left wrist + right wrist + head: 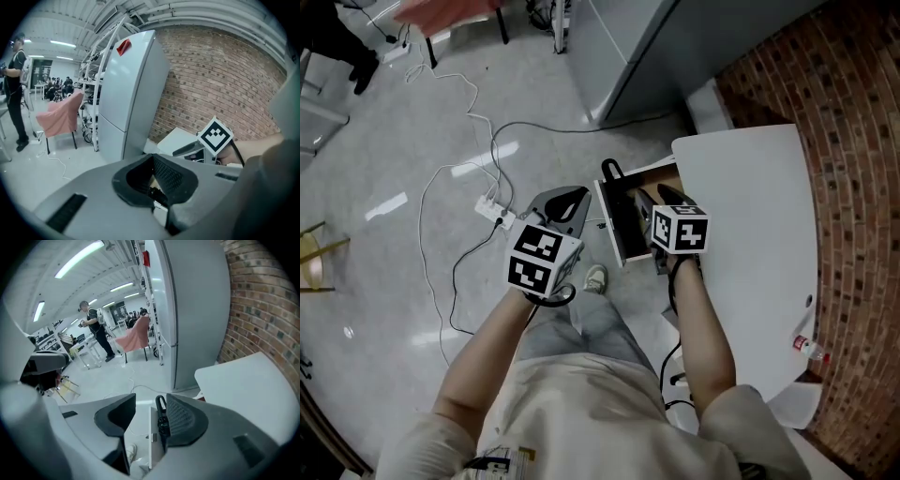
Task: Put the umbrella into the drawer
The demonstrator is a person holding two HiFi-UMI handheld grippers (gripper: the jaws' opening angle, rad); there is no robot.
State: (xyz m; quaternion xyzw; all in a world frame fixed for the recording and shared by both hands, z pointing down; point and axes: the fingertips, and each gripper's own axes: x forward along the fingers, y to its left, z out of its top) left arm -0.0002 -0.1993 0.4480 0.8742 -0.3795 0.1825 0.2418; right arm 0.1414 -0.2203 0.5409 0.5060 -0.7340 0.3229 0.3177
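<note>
The black umbrella (625,199) with its hooked handle lies in the open drawer (609,230) under the white table (759,206). My right gripper (662,199) hangs above the drawer, jaws open and empty. In the right gripper view the umbrella (161,416) and the drawer front (151,437) show far below, through the gap of the right gripper (150,411). My left gripper (567,202) is held to the left of the drawer, over the floor. In its own view the left gripper (154,161) has its tips together with nothing between them.
A tall grey fridge (647,47) stands beyond the table against the brick wall (853,187). A power strip (492,208) and cables lie on the floor at left. A bottle (811,349) lies by the table's near corner. A person (96,326) stands far off.
</note>
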